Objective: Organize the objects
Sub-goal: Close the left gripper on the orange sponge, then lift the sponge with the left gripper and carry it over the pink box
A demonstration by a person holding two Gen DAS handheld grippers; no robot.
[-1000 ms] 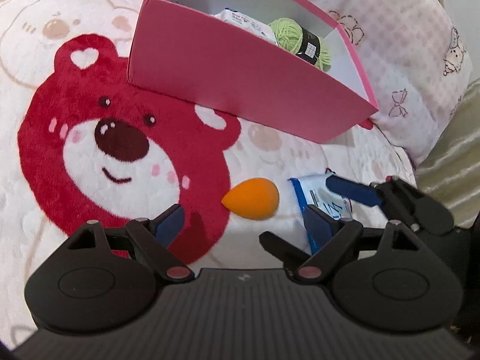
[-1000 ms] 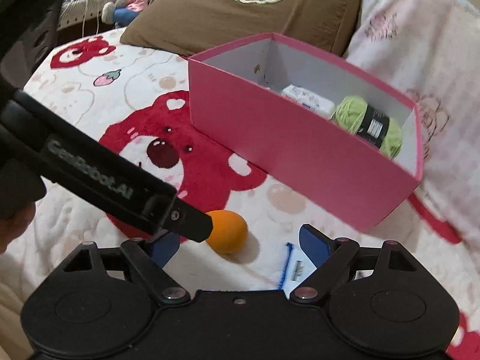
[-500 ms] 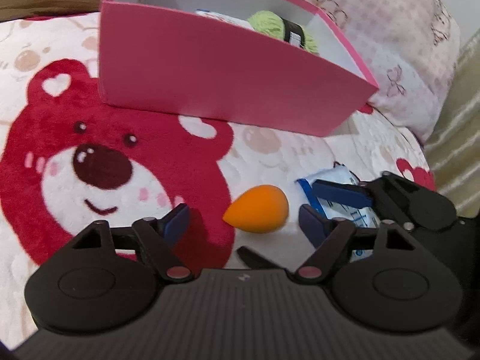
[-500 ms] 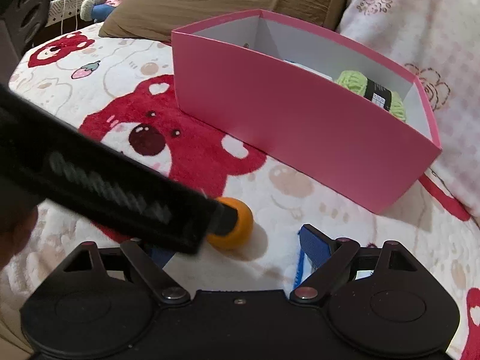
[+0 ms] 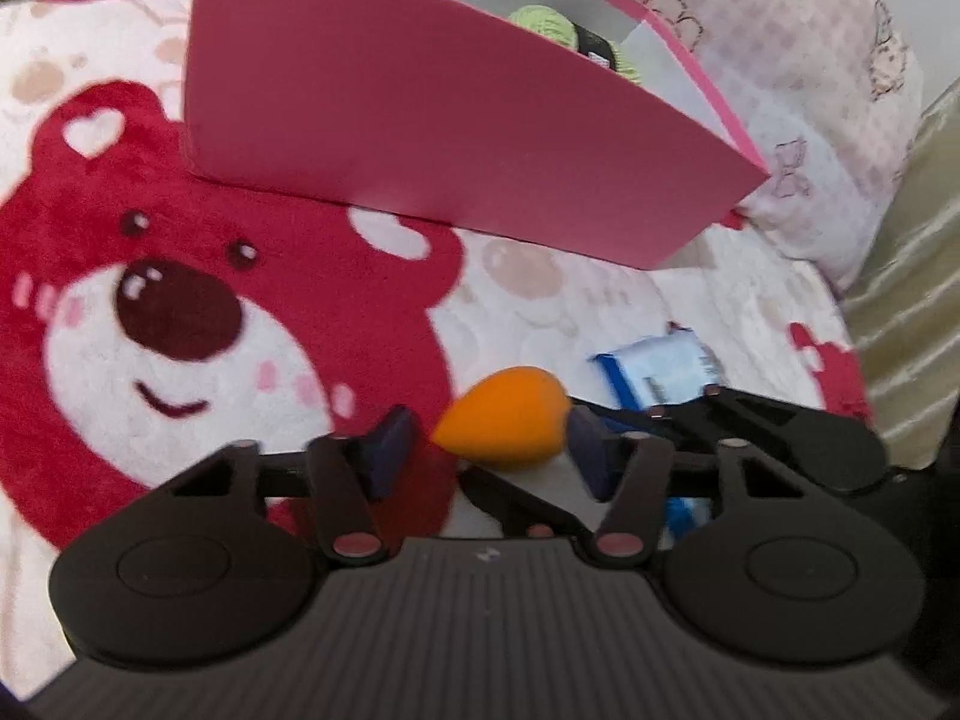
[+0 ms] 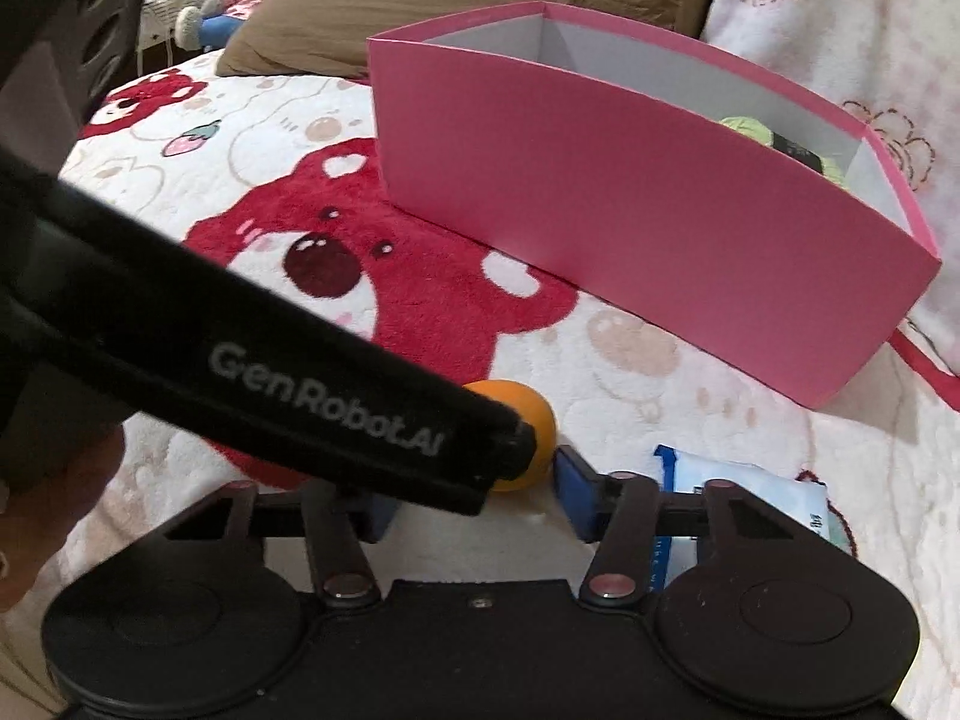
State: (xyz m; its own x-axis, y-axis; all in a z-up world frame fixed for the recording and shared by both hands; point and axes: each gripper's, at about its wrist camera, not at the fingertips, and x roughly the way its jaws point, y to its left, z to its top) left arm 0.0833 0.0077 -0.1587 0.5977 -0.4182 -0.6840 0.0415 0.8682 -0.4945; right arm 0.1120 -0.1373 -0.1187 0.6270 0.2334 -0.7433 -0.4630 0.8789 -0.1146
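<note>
While the smooth orange teardrop-shaped makeup sponge lies low in the frame on the fluffy bear-print blanket, long axis crosswise, tip left, the left gripper has just been closing around it, pads not yet pressing; the right gripper, likewise narrowing, holds nothing; beyond stands a pink cardboard box

The pink box wall hides most of the green yarn.
</note>
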